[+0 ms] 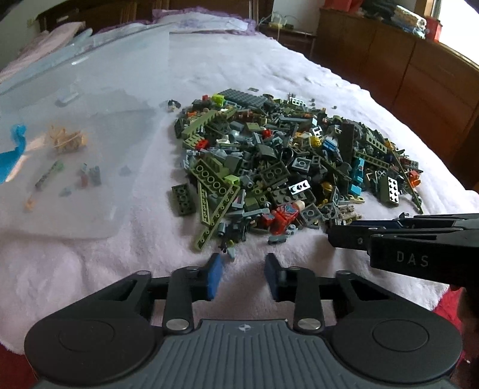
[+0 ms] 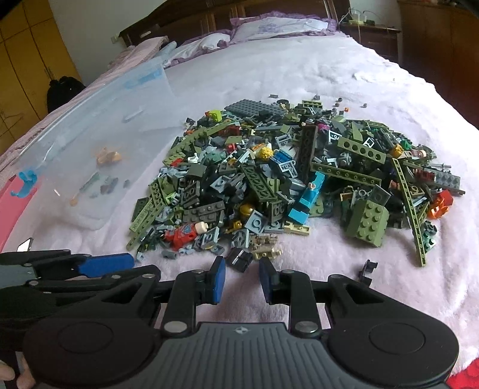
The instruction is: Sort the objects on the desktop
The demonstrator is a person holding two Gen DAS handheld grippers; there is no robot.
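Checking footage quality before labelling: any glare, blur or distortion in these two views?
Left wrist view: blown-out window top right, fisheye bends the wooden cabinet, clear plastic bin looks hazy. Right wrist view: brick pile sharp, soft even light, edges curved.

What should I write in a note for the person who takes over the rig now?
Left tool: open, holding nothing, at the near edge of the brick pile.
Right tool: open, holding nothing, just short of a black brick.
Clear bin: left of the pile on the white blanket, with only a few small pieces inside.
Done: a handful sorted into the bin.
Left: almost the whole pile, including the red minifigure.
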